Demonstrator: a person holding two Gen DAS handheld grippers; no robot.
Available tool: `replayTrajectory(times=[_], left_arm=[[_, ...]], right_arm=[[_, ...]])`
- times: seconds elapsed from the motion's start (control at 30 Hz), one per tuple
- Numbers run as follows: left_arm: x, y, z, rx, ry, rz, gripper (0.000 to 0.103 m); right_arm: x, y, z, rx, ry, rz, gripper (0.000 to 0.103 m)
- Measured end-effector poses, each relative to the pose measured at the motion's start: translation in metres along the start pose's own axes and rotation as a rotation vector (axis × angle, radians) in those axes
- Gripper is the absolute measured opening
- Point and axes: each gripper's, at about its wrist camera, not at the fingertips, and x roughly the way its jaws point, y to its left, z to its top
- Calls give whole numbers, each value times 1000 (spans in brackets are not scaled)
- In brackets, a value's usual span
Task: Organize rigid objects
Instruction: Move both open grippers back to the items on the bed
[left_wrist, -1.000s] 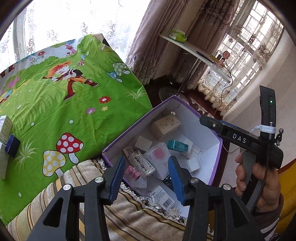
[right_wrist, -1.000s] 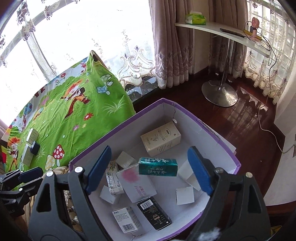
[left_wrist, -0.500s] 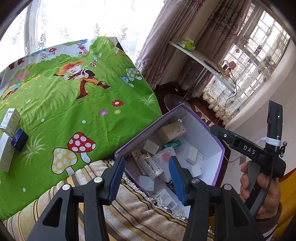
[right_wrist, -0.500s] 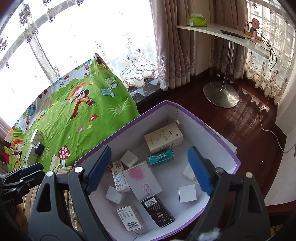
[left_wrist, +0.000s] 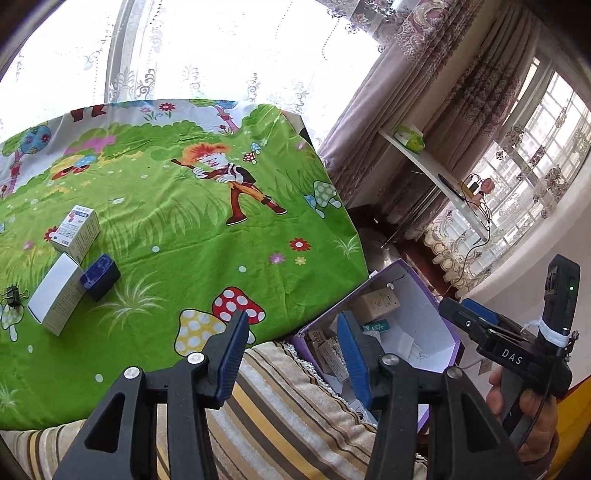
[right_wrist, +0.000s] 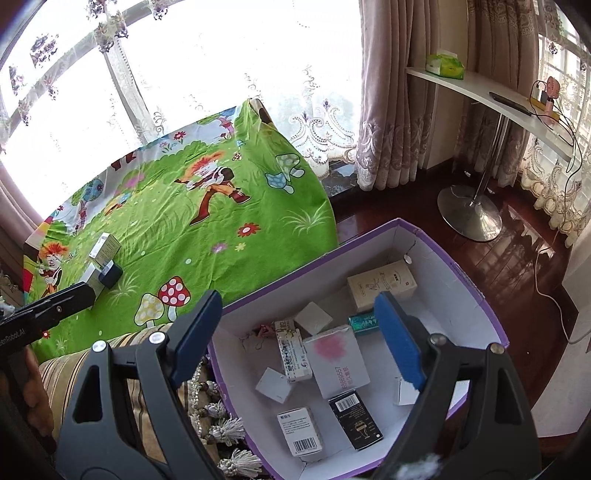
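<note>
My left gripper (left_wrist: 291, 328) is open and empty above the striped cushion edge. Ahead of it to the left, on the green cartoon cloth (left_wrist: 177, 229), lie a printed white box (left_wrist: 75, 232), a plain white box (left_wrist: 55, 299) and a small dark blue box (left_wrist: 99, 271). My right gripper (right_wrist: 297, 306) hangs open and empty over the purple box (right_wrist: 465, 273). Inside lie a beige box (right_wrist: 380, 284), a teal box (right_wrist: 364, 321), a pink-stained white box (right_wrist: 336, 360), a black box (right_wrist: 354, 410) and several small white ones.
A striped cushion (left_wrist: 288, 417) with a tasselled fringe (right_wrist: 229, 428) lies between the cloth and the purple box. A hand holds the right gripper (left_wrist: 517, 350) at the right edge. A white shelf on a metal stand (right_wrist: 476, 206) rises from the dark wooden floor beyond.
Both grippers have pulled back and up from the purple box. The left view has swung left, bringing the boxes on the cloth closer. The teal box has settled beside the beige box.
</note>
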Motion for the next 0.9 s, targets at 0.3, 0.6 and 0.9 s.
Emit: replayTrajectory(times=[0.3,0.6,0.9], left_arm=[[-25,58,9,-106,-63,48,51],[-51,118,14,-197,-112,109,51],[-79,176,29,-266,-164,190,51]], right_arm=[[5,53,3,-103,19,59,87],[14,102,8,-182,39,104,87],[25,163,19,-272,22,182,87]])
